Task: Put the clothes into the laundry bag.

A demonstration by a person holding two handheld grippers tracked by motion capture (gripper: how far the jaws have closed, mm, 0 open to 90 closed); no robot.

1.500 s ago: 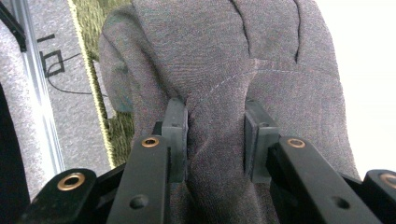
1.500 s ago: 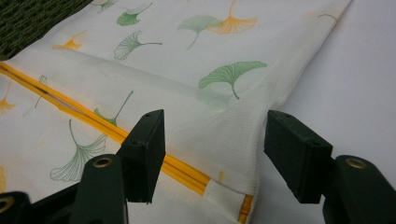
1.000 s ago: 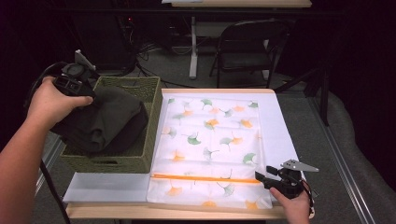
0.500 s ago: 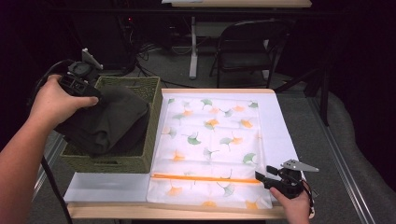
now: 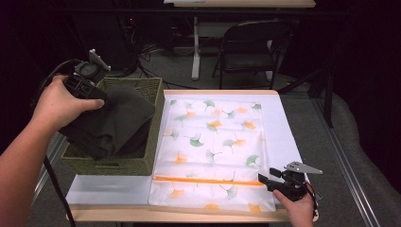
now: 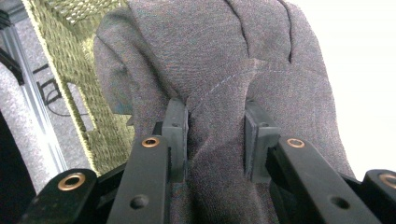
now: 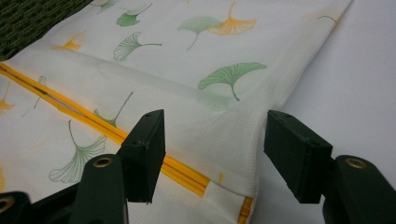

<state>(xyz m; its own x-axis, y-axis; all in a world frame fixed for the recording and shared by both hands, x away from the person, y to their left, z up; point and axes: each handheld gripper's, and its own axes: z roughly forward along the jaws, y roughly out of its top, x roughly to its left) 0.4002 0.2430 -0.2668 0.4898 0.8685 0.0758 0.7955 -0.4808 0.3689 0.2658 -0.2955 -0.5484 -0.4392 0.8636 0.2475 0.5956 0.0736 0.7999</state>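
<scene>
The left hand-held gripper (image 5: 101,97) has lifted the pinched dark cloth (image 5: 111,123); the right hand-held gripper (image 7: 212,154) stays spread.

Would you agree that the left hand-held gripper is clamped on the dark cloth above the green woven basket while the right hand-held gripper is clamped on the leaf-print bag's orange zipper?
Not quite: the right hand-held gripper is open, its jaws standing apart around the leaf-print bag's orange zipper end, as the right gripper view shows. The left hand-held gripper does clamp the dark cloth above the green woven basket.
</scene>
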